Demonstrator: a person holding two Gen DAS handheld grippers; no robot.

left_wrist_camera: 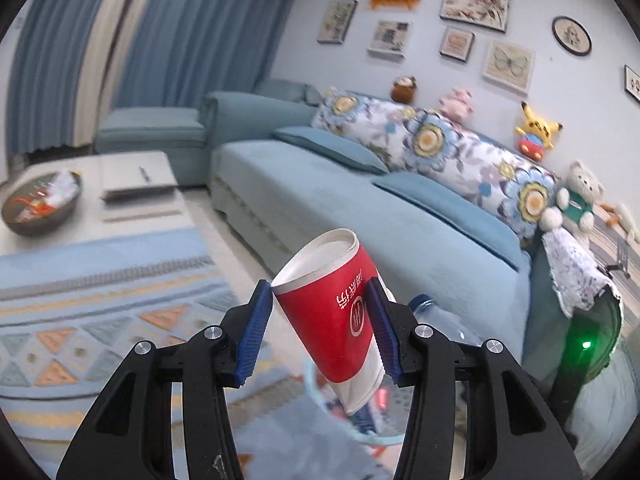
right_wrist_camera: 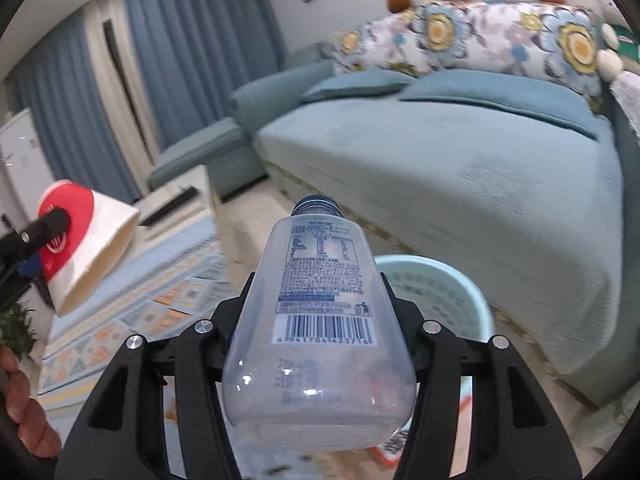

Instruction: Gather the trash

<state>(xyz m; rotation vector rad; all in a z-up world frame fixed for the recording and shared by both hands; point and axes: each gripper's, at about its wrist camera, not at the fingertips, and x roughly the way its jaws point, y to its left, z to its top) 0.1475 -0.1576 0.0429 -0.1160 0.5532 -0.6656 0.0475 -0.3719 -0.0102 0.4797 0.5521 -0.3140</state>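
Observation:
My left gripper (left_wrist_camera: 320, 320) is shut on a red and white paper cup (left_wrist_camera: 336, 316), tilted with its open mouth up and away. The cup also shows in the right wrist view (right_wrist_camera: 80, 240) at the left, held in the air. My right gripper (right_wrist_camera: 316, 312) is shut on a clear plastic bottle (right_wrist_camera: 320, 320) with a blue cap and a barcode label; its cap end shows in the left wrist view (left_wrist_camera: 436, 316). A light blue trash basket (right_wrist_camera: 476, 300) stands on the floor below and beyond the bottle; its rim shows under the cup (left_wrist_camera: 312, 384).
A blue sofa (left_wrist_camera: 360, 200) with floral cushions and plush toys runs along the right. A patterned rug (left_wrist_camera: 100, 300) covers the floor. A low white table (left_wrist_camera: 132, 188) holds a dark bowl (left_wrist_camera: 40, 204) of scraps and a notebook with a pen.

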